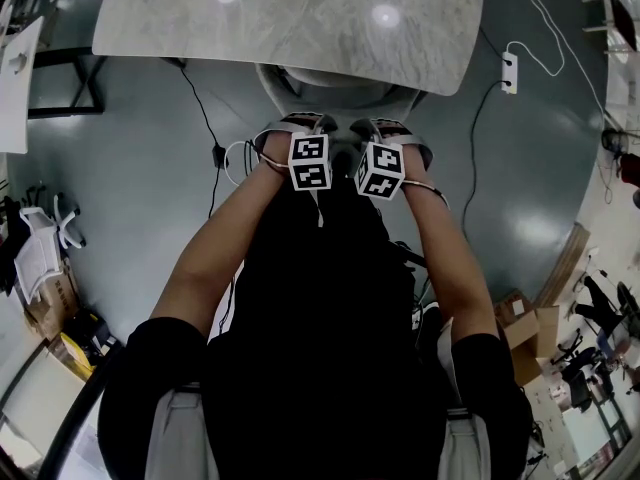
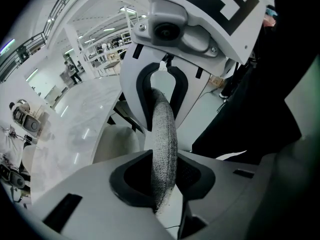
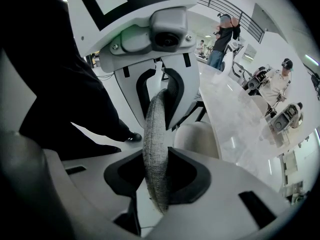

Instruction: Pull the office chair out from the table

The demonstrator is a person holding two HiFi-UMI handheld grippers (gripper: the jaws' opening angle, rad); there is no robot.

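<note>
Office chair, pale in its shell with a grey woven-fabric backrest, sits at twelve o'clock in the head view, tucked under the near edge of the marble-topped counter. The step in hand looks like securing the grip: the left tool and the right tool each pinch the backrest's top rim, side by side at eleven and one o'clock. Next the person would likely need to draw both tools evenly toward six o'clock, so the chair comes straight out without twisting.
</note>
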